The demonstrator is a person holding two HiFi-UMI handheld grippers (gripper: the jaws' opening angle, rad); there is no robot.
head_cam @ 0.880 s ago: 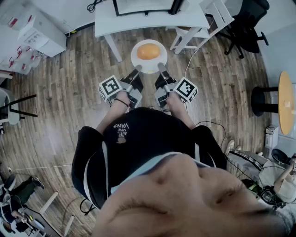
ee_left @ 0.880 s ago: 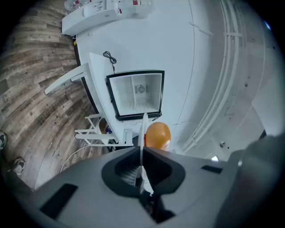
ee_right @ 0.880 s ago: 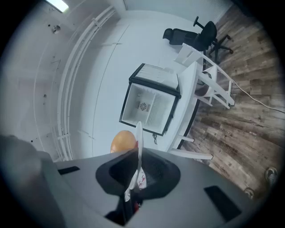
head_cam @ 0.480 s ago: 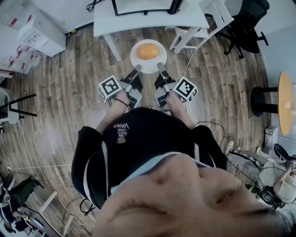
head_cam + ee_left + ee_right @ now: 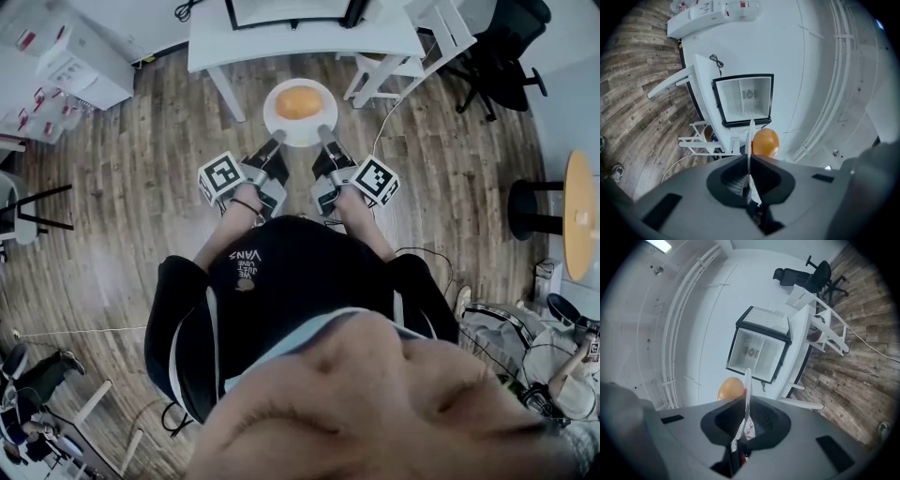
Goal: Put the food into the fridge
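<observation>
A white plate [image 5: 278, 121] with a round orange food item [image 5: 300, 102] on it hangs level in front of me over the wood floor. My left gripper [image 5: 278, 142] is shut on the plate's left rim and my right gripper [image 5: 324, 135] on its right rim. The left gripper view shows the plate [image 5: 751, 133] edge-on between the jaws of the left gripper [image 5: 749, 176], with the food [image 5: 765, 142] beside it. In the right gripper view the right gripper [image 5: 744, 420] clamps the plate [image 5: 747, 383] next to the food [image 5: 731, 388]. Ahead, a small fridge [image 5: 744, 99] [image 5: 759, 350] stands open on a white table [image 5: 300, 42].
A white chair frame [image 5: 405, 58] stands right of the table, with a black office chair [image 5: 495, 49] beyond it. White boxes [image 5: 70, 61] lie at the far left, and a round wooden table [image 5: 579, 208] is at the right edge. A cable [image 5: 389, 111] runs across the floor.
The plate and both grippers have edged slightly toward the table. Both grips on the rim are unchanged.
</observation>
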